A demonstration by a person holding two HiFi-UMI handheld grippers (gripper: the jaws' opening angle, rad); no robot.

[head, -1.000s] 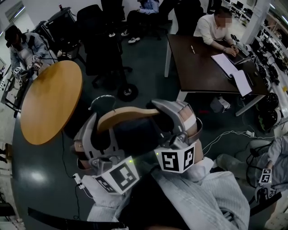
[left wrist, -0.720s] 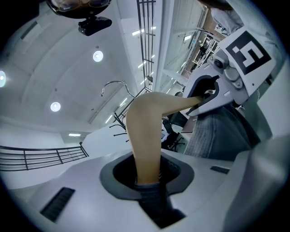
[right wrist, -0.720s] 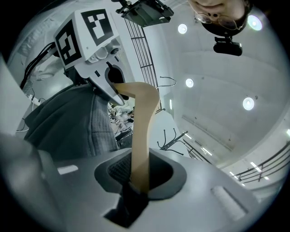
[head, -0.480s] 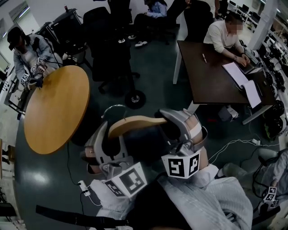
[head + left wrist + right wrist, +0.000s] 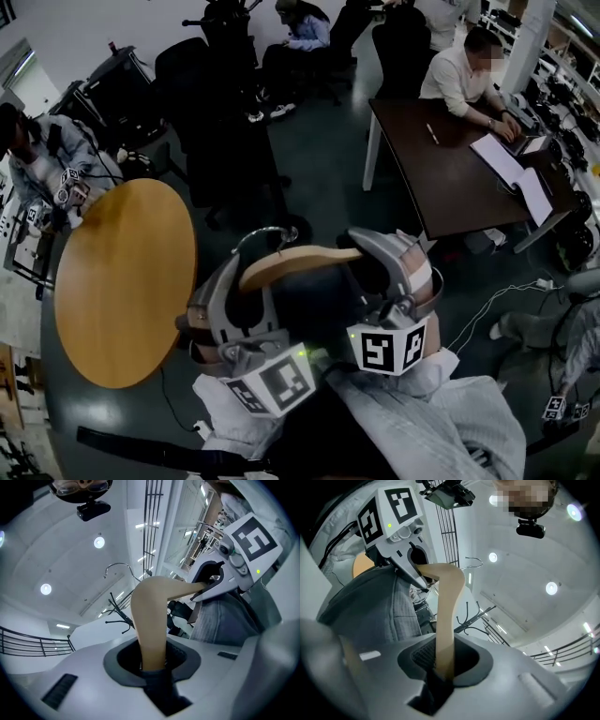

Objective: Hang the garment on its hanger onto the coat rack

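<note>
Though between tongs (image 5: 153,665) (image 5: 443,663), hanger (image 5: 300,261) ends hidden.

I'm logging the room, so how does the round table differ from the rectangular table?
The round table is light wood; the rectangular table is dark brown. Papers lie on the rectangular table; none show on the round table. Both stand on the dark floor.

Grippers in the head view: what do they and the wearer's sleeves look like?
The left gripper and right gripper have curved light-grey plastic jaws. Each carries a white cube with black square markers and a small green light. The right sleeve is pale and finely striped; the left sleeve looks white.
</note>
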